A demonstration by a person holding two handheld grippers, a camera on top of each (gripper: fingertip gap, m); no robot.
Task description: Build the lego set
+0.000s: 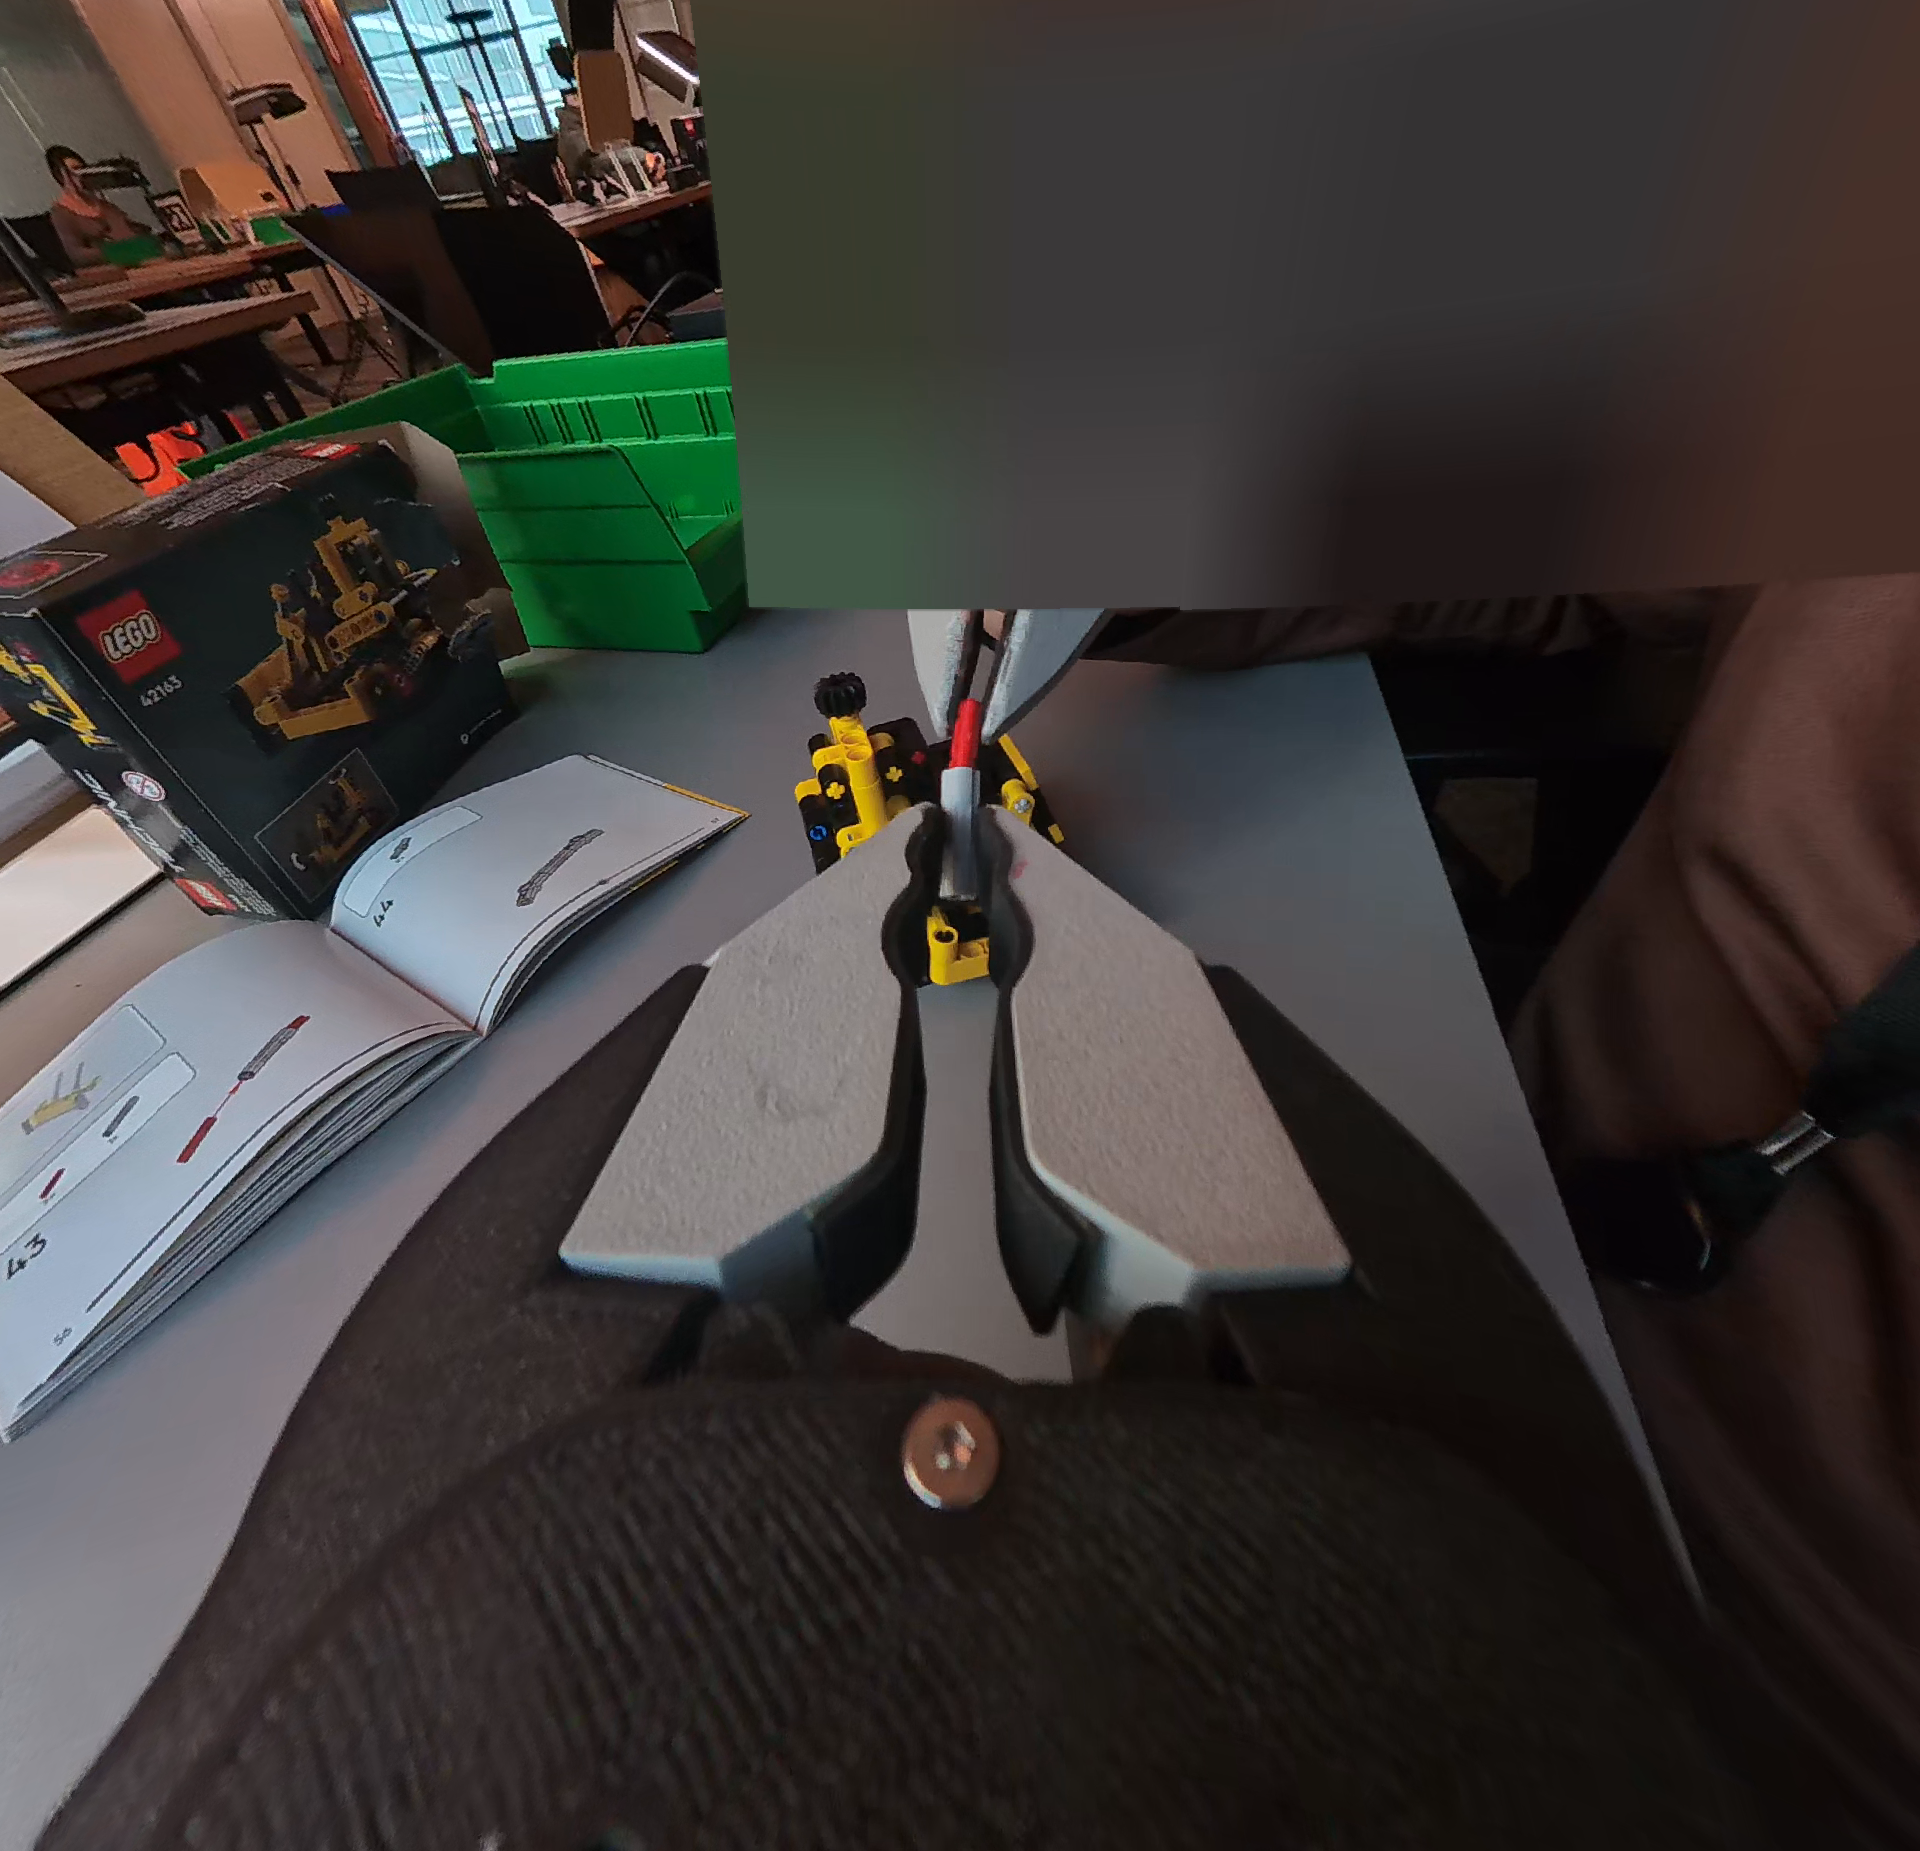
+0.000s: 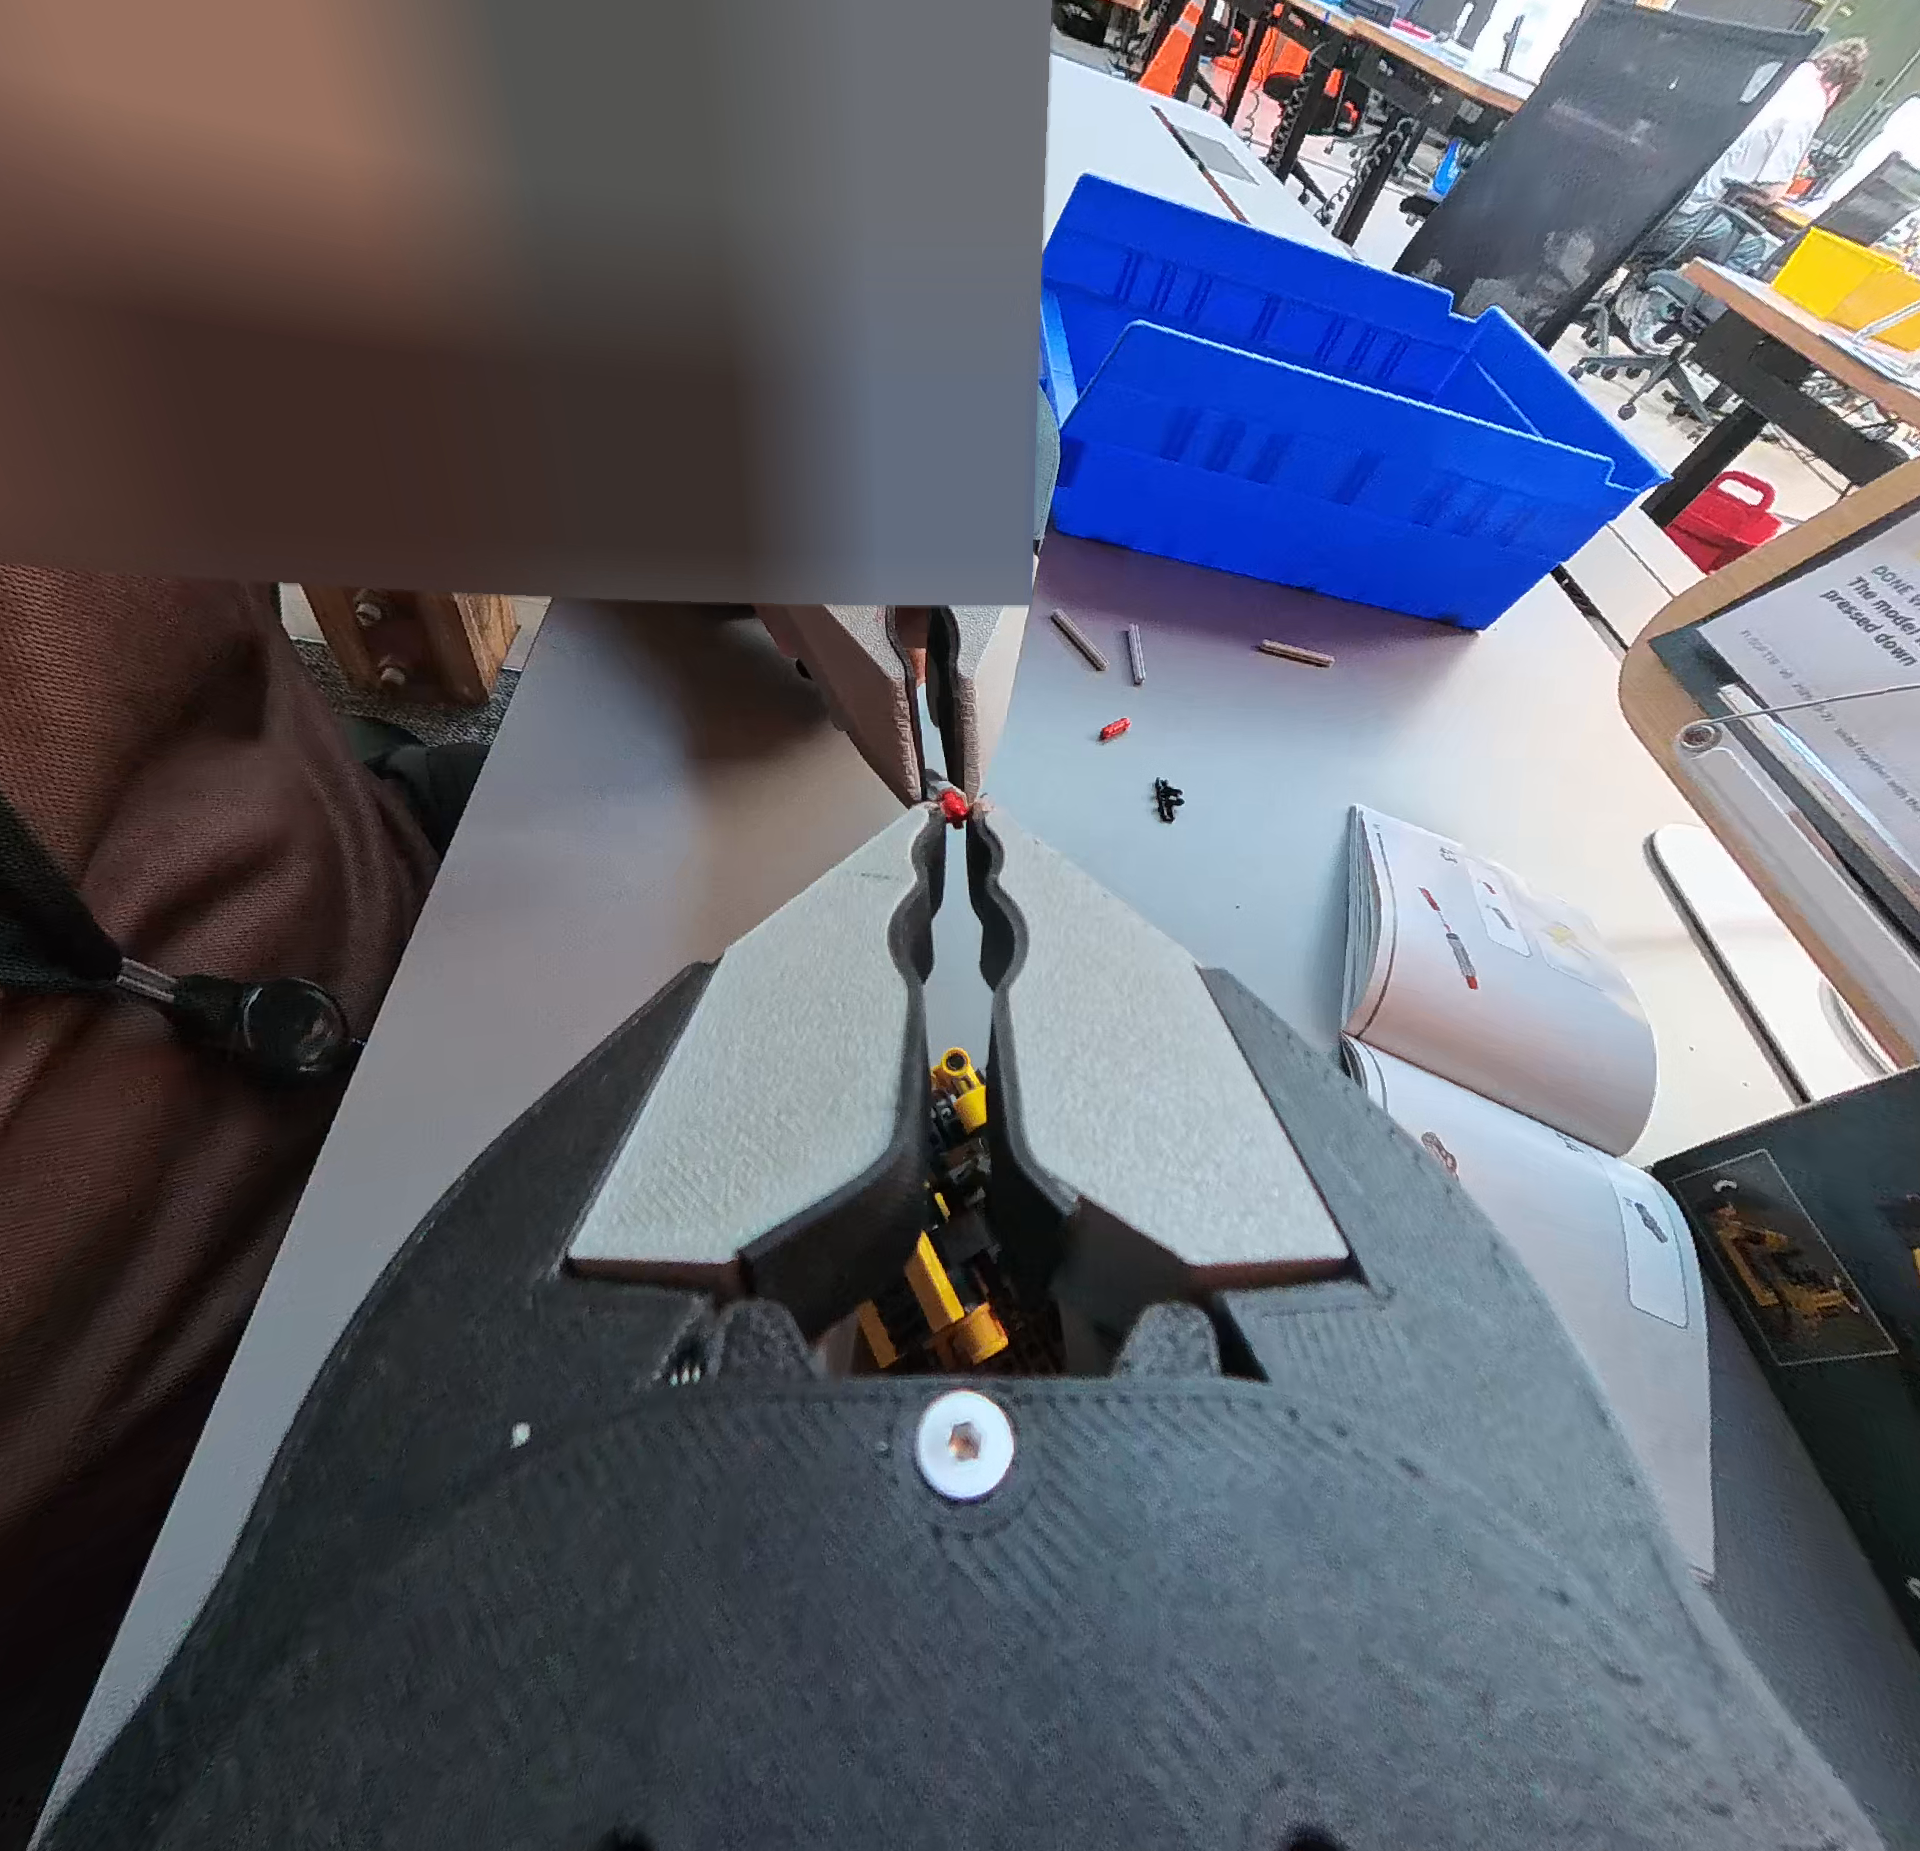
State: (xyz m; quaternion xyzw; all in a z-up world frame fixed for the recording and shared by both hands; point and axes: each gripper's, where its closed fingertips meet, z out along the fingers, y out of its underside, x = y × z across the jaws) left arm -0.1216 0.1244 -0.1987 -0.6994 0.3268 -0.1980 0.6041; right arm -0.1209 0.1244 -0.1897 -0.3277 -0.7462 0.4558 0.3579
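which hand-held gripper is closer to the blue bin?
Right. The right hand-held gripper has the blue bin just ahead to its right; the left hand-held gripper, facing it across the red axle, sits farther away.

Black ribbed printed gripper [image 1: 961, 845] bodies, grey textured finger plates, silver centre screw, brown sleeve

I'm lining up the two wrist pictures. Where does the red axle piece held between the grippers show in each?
Left wrist view: red axle just above centre, running from the left gripper to the right gripper.
Right wrist view: only its red end shows, at the fingertips.
Shared landmark: the open instruction booklet.
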